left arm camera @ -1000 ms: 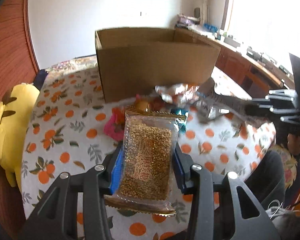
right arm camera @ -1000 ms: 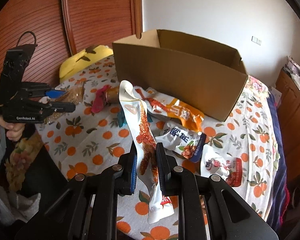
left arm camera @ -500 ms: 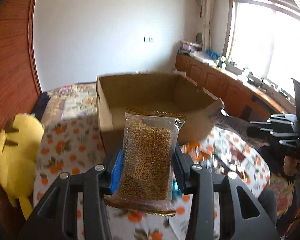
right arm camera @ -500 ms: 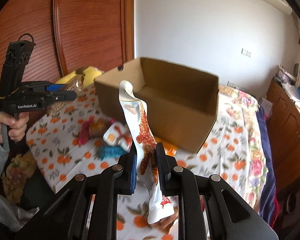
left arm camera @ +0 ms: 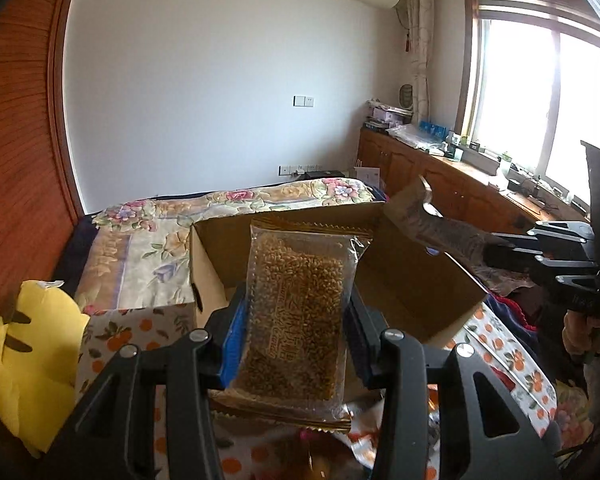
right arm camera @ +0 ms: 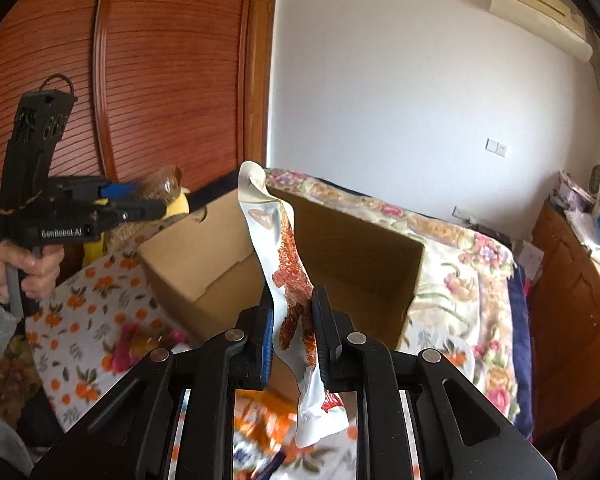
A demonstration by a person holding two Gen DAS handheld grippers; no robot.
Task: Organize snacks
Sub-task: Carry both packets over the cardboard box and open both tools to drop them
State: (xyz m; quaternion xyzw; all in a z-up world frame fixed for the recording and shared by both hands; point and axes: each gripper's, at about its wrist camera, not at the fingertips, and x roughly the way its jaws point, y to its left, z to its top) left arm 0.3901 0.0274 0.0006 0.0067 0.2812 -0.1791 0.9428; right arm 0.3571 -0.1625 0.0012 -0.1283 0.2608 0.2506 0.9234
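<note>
Two packets are up at mid-frame, your left gripper (left arm camera: 296,344) clamped on the bar (left arm camera: 298,320), right gripper (right arm camera: 290,340) on the pouch (right arm camera: 288,276); carry both over the box (left arm camera: 412,280), then release

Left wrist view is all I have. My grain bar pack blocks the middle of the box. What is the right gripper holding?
Observer: The right gripper is shut on a long white snack pouch with red pieces printed on it.
Operator: Where is that pouch relative to the box?
Observer: In the right wrist view it stands upright in front of the open cardboard box, its top above the near rim.
Operator: Is anything in the box yet?
Observer: The part of the box floor that shows there looks bare; the pouch hides the rest.
Operator: Any snacks left outside?
Observer: Yes, blurred orange and pink packets lie on the orange-print cloth below the gripper.
</note>
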